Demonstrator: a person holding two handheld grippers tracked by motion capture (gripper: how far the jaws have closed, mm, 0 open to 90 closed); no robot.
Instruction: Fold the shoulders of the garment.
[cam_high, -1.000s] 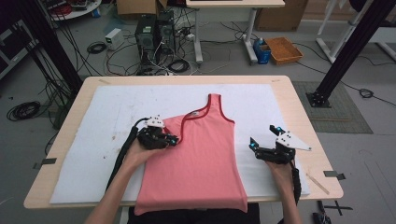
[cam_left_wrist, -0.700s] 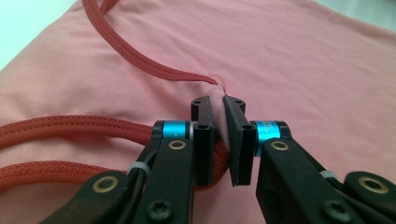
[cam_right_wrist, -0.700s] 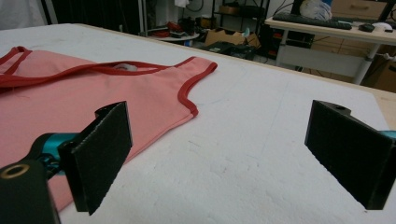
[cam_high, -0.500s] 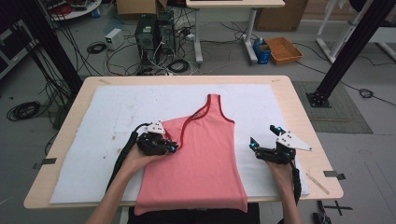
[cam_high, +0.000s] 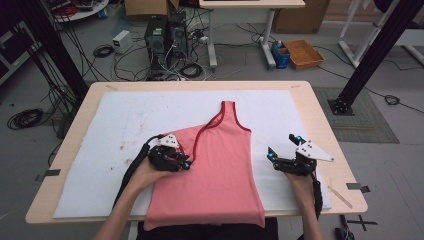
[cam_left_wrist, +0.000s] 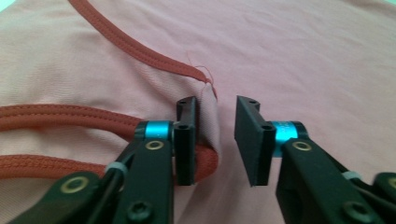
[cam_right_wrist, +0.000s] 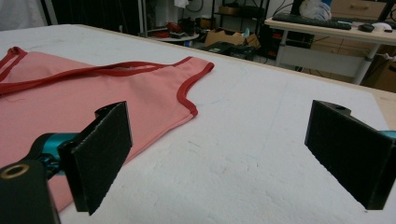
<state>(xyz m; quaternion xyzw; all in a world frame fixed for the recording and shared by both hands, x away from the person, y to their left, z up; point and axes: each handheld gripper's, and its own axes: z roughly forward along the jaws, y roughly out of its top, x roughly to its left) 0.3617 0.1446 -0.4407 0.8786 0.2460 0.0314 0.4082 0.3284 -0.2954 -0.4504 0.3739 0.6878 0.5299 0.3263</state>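
Garment: pink tank top (cam_high: 215, 170) with red trim, flat on the white mat (cam_high: 100, 130), hem at the mat's near edge; its left strap is folded inward across the chest, the other strap points to the far side.
Left gripper (cam_high: 186, 164): on the tank top's left edge at the folded strap; jaws have just been opening, now parted, pads off the cloth, a ridge of fabric standing between them.
Right gripper (cam_high: 270, 154): on the mat just right of the tank top, jaws wide apart, holding nothing.
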